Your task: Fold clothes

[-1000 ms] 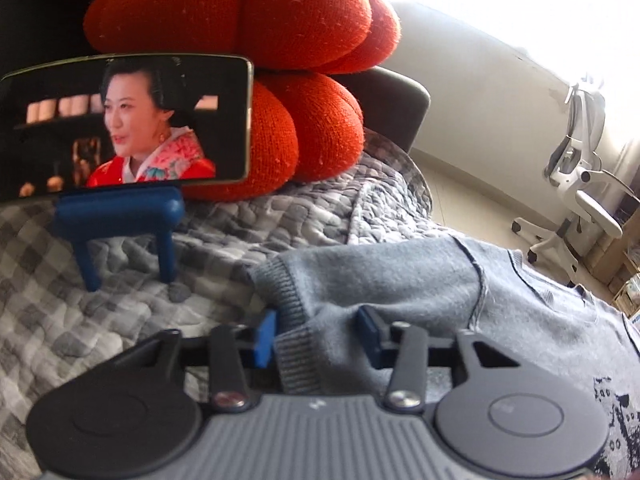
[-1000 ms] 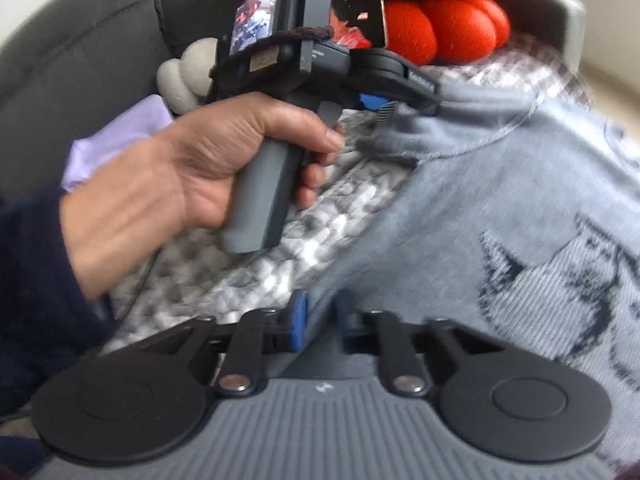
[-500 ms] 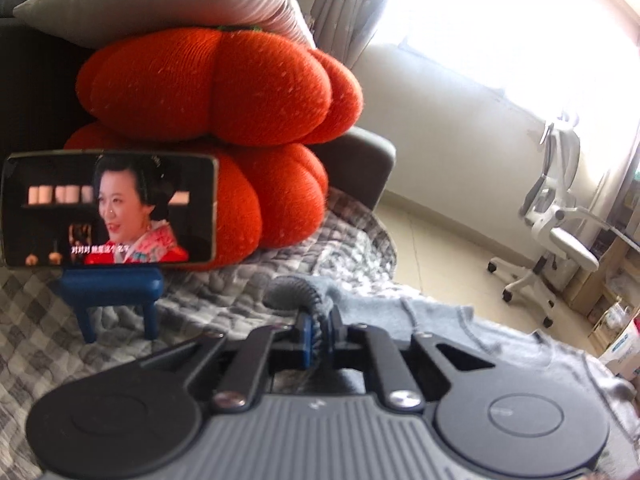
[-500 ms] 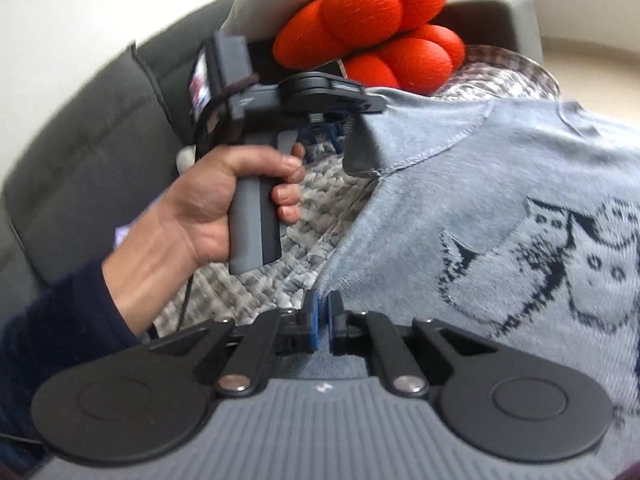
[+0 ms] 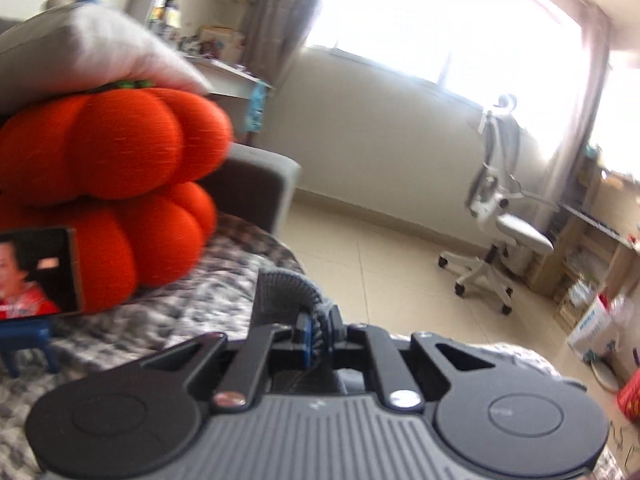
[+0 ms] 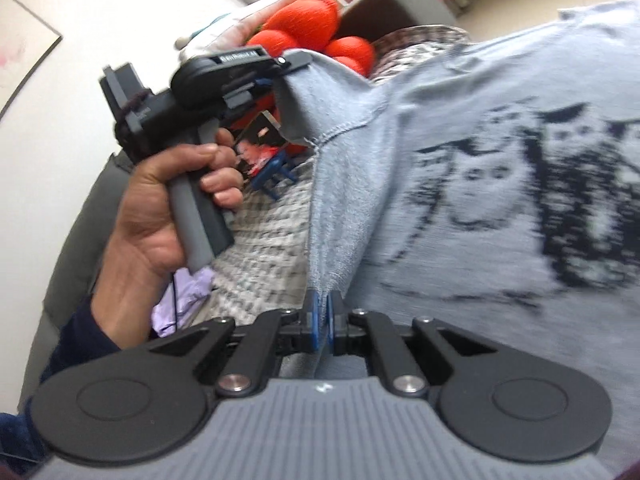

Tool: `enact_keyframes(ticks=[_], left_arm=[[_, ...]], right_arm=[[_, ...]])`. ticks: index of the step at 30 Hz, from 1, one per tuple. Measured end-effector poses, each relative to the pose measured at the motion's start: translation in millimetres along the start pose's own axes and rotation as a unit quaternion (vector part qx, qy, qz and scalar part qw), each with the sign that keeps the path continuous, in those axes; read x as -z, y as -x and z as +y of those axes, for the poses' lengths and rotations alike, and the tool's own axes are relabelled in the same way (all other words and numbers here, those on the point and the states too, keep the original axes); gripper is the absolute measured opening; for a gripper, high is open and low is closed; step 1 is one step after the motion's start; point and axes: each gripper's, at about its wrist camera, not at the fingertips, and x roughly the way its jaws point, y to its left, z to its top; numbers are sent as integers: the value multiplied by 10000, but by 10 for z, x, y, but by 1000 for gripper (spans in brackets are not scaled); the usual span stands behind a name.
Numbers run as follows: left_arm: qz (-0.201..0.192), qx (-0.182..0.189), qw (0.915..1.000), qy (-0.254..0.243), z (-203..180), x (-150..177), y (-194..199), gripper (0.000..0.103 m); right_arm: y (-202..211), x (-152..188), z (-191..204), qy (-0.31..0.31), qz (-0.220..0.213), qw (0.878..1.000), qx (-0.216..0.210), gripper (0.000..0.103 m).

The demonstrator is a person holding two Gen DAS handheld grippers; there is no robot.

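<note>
A dark grey sofa (image 5: pixel 256 184) carries everything. A grey-and-white checked quilt (image 5: pixel 172 320) covers its seat. On the quilt, at the far end by the armrest, two orange pumpkin cushions (image 5: pixel 120 184) are stacked, with a pale pillow (image 5: pixel 80 52) on top. A phone (image 5: pixel 36 276) stands on a small blue stand (image 5: pixel 24 340) just in front of them. A lilac cloth (image 6: pixel 188 296) lies at the near left.

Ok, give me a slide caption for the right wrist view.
Right gripper and left gripper both clamp the grey owl-print sweater above the checked blanket.
</note>
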Motion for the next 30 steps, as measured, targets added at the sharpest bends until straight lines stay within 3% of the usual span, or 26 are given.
enact_keyframes(ticks=[9, 11, 15, 18, 21, 22, 23, 25, 30], left_arm=[[541, 91, 9976, -428, -660, 172, -453, 7], [774, 131, 9953, -559, -781, 236, -572, 7], [1011, 331, 9937, -356, -802, 286, -635, 9], [835, 440, 9952, -263, -711, 199, -466, 23], [647, 626, 9959, 94, -550, 88, -235, 39], [586, 685, 9957, 198, -489, 62, -146, 43], [524, 724, 9956, 285, -425, 45, -54, 46], [437, 699, 9960, 354, -287, 76, 129, 50], [826, 665, 9941, 209, -7, 429, 281, 51]], right_arm=[[249, 57, -317, -214, 27, 9990, 379, 6], [307, 74, -340, -147, 37, 9982, 578, 12], [447, 123, -353, -65, 15, 9978, 652, 15], [490, 136, -353, 50, 5, 9976, 695, 16], [435, -65, -324, 224, -34, 9963, 825, 17], [422, -194, -337, 242, -109, 9960, 848, 21], [410, -324, -350, 260, -183, 9957, 871, 40], [385, -583, -376, 297, -332, 9948, 917, 67], [105, -1284, -492, 413, -486, 9891, 1328, 68]])
